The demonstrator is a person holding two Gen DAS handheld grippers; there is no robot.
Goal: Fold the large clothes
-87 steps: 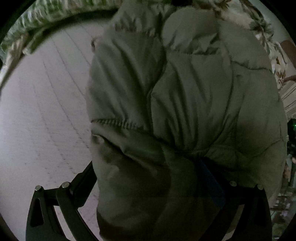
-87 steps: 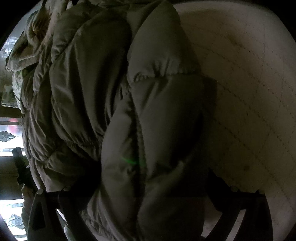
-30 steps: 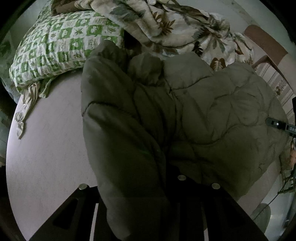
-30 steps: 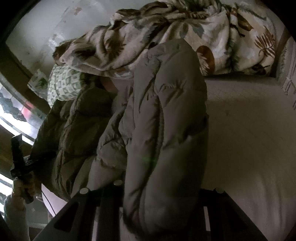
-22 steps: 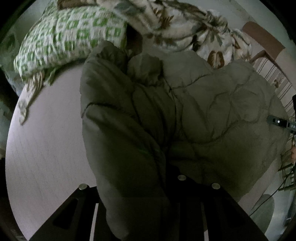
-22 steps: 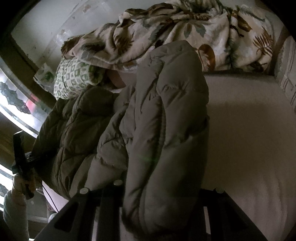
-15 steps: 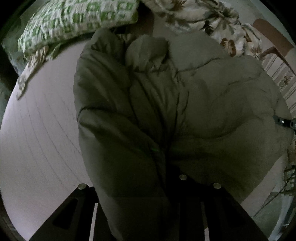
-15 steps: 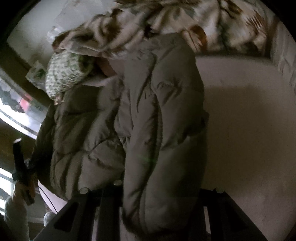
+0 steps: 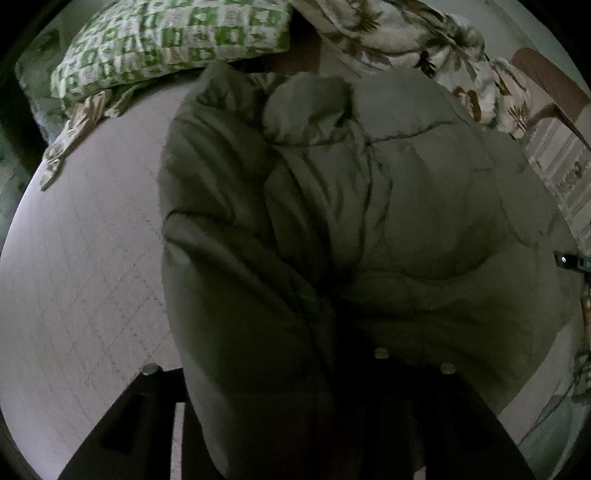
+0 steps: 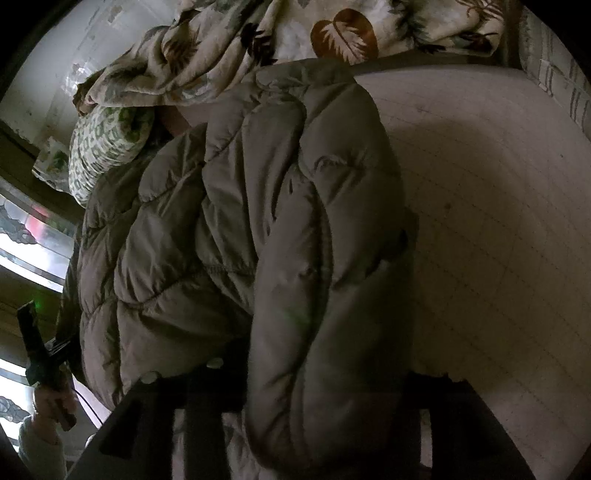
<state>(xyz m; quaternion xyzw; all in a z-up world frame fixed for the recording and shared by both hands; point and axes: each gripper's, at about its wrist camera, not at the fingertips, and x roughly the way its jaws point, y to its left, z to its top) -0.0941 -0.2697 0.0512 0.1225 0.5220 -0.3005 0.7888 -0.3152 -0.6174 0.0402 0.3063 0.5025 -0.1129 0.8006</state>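
Dim bedroom scene, two fisheye views looking down over a bed w/ pale quilted mattress filling most of both frames. Across its middle, a bulky grey-green puffer jacket, now lowered onto the mattress & slumped in thick folds; a sec ago hung higher, w/ more of the bedding visible behind it. Along the far edge, a crumpled leaf-print blanket, then a green-and-white checked pillow beside it. At the bottom of the left view, left gripper, jacket fabric bunched thick btwn its fingers; jaws have just been opening, but too dark & too covered to tell if pads still press the cloth. Same at the bottom of the right view: right gripper, a fat roll of jacket draped btwn its fingers, jaws also just opening, grip vs. release not readable. At far left of the right view, a hand holding the other gripper's handle. Probably the set-down end of a fold: jacket laid on the bed, both holds loosening, likely regrasp or smoothing next.
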